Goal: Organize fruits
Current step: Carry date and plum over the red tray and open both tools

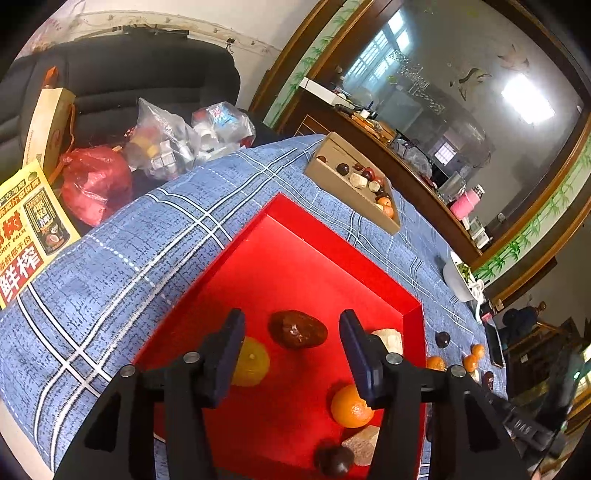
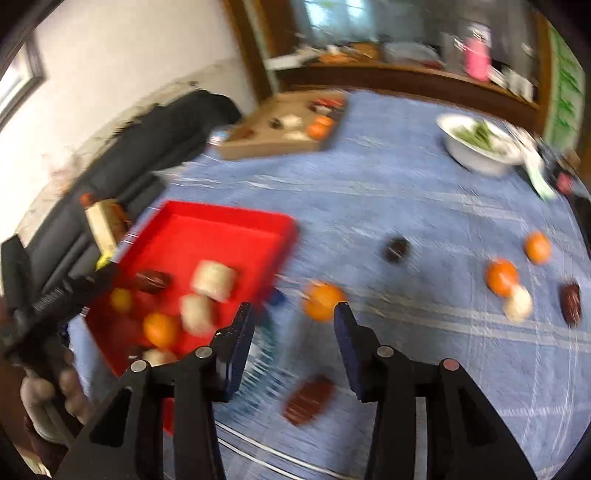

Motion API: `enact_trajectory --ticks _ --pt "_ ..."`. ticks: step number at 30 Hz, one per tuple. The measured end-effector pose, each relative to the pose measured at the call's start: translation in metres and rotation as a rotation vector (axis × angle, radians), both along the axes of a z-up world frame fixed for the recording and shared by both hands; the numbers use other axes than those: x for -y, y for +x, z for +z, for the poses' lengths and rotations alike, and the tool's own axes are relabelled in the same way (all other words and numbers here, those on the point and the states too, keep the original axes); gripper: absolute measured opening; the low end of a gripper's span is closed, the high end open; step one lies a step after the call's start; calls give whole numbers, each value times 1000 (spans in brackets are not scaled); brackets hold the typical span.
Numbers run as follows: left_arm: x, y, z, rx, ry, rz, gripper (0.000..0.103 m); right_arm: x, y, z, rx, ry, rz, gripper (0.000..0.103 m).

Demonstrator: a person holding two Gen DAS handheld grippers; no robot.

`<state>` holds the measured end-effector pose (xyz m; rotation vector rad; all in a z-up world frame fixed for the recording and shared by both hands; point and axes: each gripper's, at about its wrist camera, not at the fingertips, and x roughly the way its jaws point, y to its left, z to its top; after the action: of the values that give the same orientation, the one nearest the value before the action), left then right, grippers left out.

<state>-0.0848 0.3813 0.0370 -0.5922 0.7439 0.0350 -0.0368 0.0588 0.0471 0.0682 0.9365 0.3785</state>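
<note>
You've got a white wall (image 1: 258, 33), black sofa (image 1: 147, 74), wood-framed mirror (image 1: 461, 92) reflecting windows, dark wooden sideboard (image 1: 406, 166).

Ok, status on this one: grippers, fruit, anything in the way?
Left gripper open above red tray. Right gripper open, empty, orange just beyond its fingers. Loose fruit on blue tablecloth. Path unobstructed.

a home: sofa (image 1: 122, 81), mirrored sideboard (image 1: 406, 162), clothed table (image 1: 147, 240).
</note>
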Motion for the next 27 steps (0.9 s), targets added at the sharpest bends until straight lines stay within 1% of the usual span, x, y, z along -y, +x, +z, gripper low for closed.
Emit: enact_trajectory --ticks 2,4,6,9,10,11,12,13,15,17,18,19,23,25,27 --pt "4 1 1 0 2 -7 56 10 -2 -13 -54 14 -15 43" --pt "10 1 3 2 6 -19 56 9 -3 -22 -82 20 -8 43" --pt "15 -2 8 9 20 -28 56 2 -7 -34 -108 -5 4 43" --pt "17 -6 14 20 31 -23 56 -7 -18 -46 -102 -79 17 43" --pt "17 -8 15 24 31 -16 56 -9 -21 -47 -97 -93 23 41" --pt "16 -9 15 26 29 -12 56 -11 -25 -47 -79 -109 25 36" --pt "15 -10 15 27 24 -8 56 -14 -27 -46 -62 -120 36 34" --pt "14 -11 15 28 20 -4 56 -16 -29 -44 -56 -112 47 33" --pt "10 -14 15 32 12 13 56 -18 -33 -39 -36 -104 59 27" --pt "7 -16 15 36 5 27 56 -21 -34 -30 -17 -95 74 26" --pt "6 -16 14 37 2 31 56 -24 -33 -22 -5 -75 88 26" --pt "4 -17 14 36 -3 34 56 -29 -32 -13 8 -58 108 25" --pt "-2 -22 12 34 -7 43 56 -56 -23 5 51 -16 172 25" --pt "-6 -23 10 32 -12 53 56 -65 -18 7 62 9 192 25" --pt "-9 -23 7 24 -17 58 56 -76 -10 4 34 51 225 25"
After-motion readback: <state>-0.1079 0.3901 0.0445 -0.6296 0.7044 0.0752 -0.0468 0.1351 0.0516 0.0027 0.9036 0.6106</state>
